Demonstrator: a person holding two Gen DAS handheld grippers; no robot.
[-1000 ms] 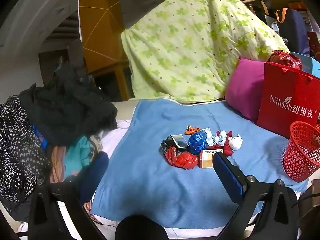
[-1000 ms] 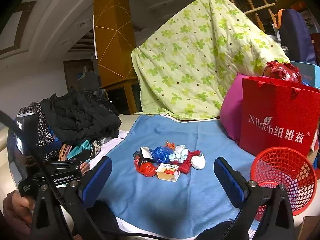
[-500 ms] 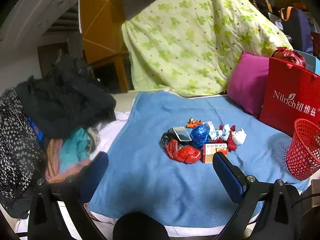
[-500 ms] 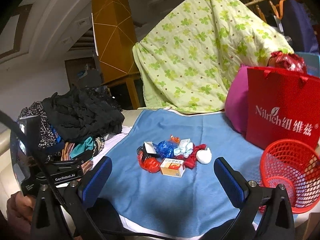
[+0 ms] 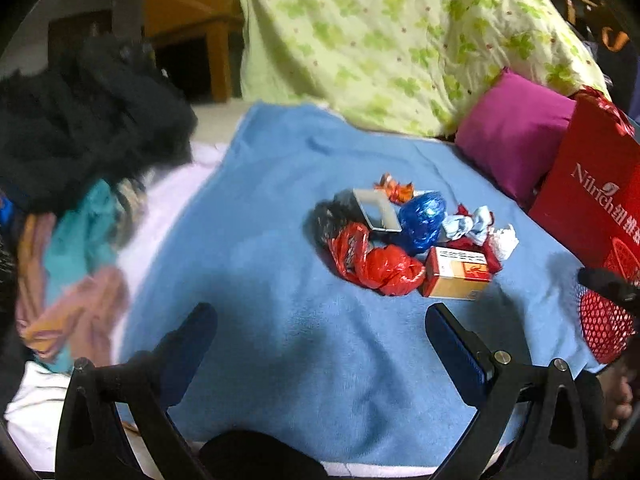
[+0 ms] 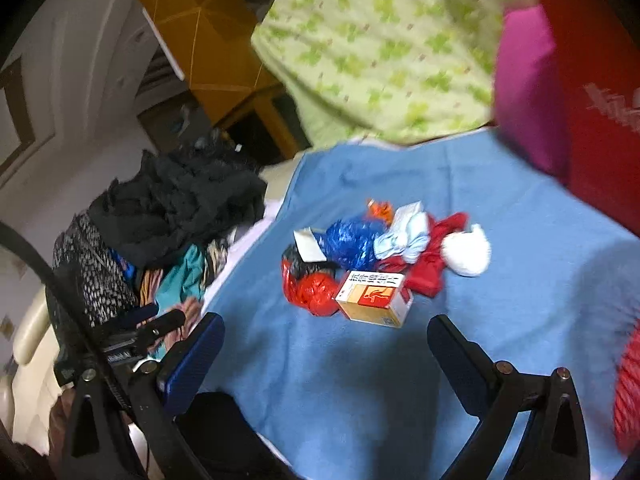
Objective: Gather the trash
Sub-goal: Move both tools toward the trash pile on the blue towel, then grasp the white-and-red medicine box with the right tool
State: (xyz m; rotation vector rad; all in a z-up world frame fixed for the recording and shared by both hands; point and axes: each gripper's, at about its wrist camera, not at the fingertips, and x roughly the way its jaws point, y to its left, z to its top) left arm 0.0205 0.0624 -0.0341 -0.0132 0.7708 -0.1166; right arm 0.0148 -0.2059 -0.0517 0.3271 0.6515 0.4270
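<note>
Left wrist view: left gripper (image 5: 320, 330) at the bottom, fingers spread wide, nothing between them, hovering over a blue blanket (image 5: 280, 320). Small heap of trash (image 5: 408, 240) ahead and a little right of centre, beyond the fingertips, not touching them. Nearest piece an orange and red box (image 5: 456, 276), just past the right fingertip (image 5: 448, 332). Crumpled red plastic bag (image 5: 376, 264) touching the box on its left. Behind those, a blue foil wrapper (image 5: 424, 220), a small white-rimmed tray (image 5: 376, 212), pale blue paper (image 5: 468, 226), a white crumpled wad (image 5: 502, 242) and an orange wrapper (image 5: 394, 188). Red mesh basket (image 5: 604, 328) at the far right edge, near the heap but apart. Red paper bag (image 5: 592, 200) and magenta pillow (image 5: 516, 140) behind it. Green floral quilt (image 5: 400, 48) at the back. Pile of dark and coloured clothes (image 5: 88, 152) on the left.

Right wrist view, tilted and blurred: right gripper (image 6: 324, 340) at the bottom, fingers likewise wide apart and holding nothing. Same heap straight ahead between the fingertip lines, apart from both. Box (image 6: 374, 298) closest, roughly centred, red plastic bag (image 6: 312, 288) at its left, blue foil wrapper (image 6: 350, 242) and white wad (image 6: 466, 254) further off. Sliver of the red mesh basket (image 6: 628, 400) at the right edge. Part of the left gripper (image 6: 140, 340) at the lower left beside the clothes.
</note>
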